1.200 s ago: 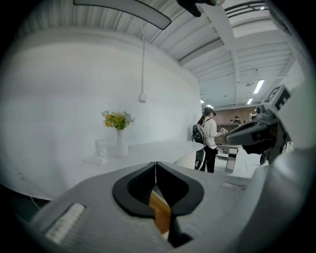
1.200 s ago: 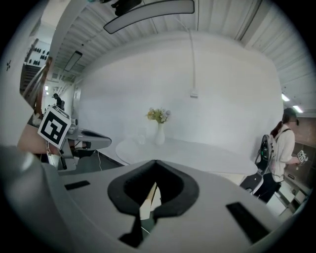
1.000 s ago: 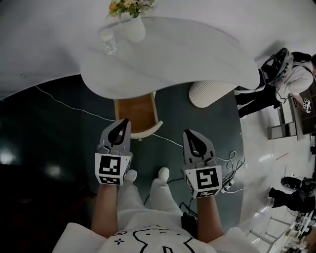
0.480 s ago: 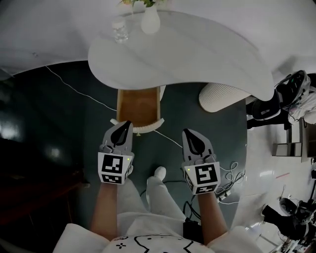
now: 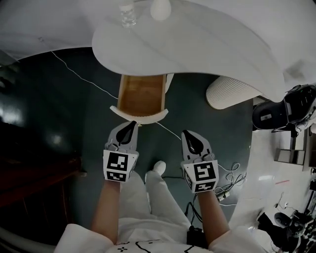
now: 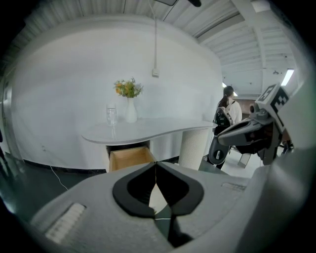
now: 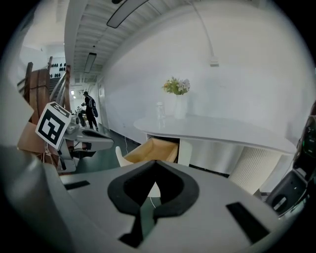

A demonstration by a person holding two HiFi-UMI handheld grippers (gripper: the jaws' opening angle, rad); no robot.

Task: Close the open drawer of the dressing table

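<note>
The dressing table (image 5: 197, 47) has a curved white top. Its wooden drawer (image 5: 141, 94) stands pulled out beneath it, its white curved front (image 5: 139, 115) facing me. My left gripper (image 5: 132, 124) is shut and empty, its tip just short of the drawer front. The right gripper (image 5: 188, 134), also shut and empty, hovers over the dark floor to the right of the drawer. In the left gripper view the drawer (image 6: 129, 158) lies straight ahead past the shut left gripper (image 6: 156, 163). In the right gripper view the drawer (image 7: 150, 149) shows ahead and slightly left of the right gripper (image 7: 157, 163).
A glass (image 5: 128, 15) and a white vase (image 5: 160, 8) stand at the table's far edge. The ribbed white pedestal (image 5: 232, 92) holds up the top on the right. A thin cable (image 5: 74, 74) crosses the floor, and a cable tangle (image 5: 228, 179) lies near my right. A person (image 6: 228, 106) stands beyond.
I have stepped toward the table, so the drawer sits nearer and lower in the head view. The left gripper's tip has closed in on the drawer front. Both grippers stay shut.
</note>
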